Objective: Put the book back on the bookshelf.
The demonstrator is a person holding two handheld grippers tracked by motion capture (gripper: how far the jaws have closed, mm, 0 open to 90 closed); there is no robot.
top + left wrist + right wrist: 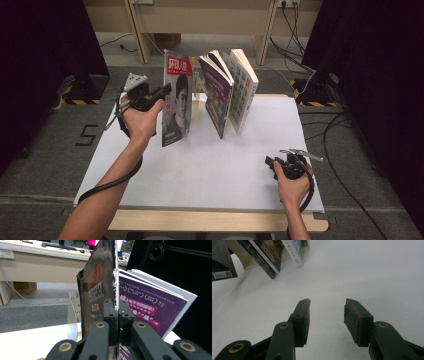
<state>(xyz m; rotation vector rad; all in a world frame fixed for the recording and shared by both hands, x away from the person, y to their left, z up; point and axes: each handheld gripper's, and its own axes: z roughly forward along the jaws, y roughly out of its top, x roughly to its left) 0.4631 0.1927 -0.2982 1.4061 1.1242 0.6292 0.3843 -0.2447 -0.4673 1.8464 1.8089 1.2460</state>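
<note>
A magazine with a portrait cover (177, 100) stands upright on the white table sheet (210, 165), at the left of a row of books. My left gripper (166, 91) is shut on its left edge. In the left gripper view the jaws of this gripper (117, 312) pinch the thin magazine (98, 287) between them. A purple-covered book (217, 95) (147, 307) leans just to the magazine's right, with a white book (243, 87) behind it. My right gripper (271, 162) (327, 315) rests low over the sheet at the front right, open, with nothing between its fingers.
A metal bookend (73, 305) stands behind the magazine. The leaning books' lower ends (265, 255) and the magazine's corner (222, 267) appear at the top left of the right gripper view. The wooden table edge (215, 220) runs along the front. Cables (340, 150) lie on the floor at the right.
</note>
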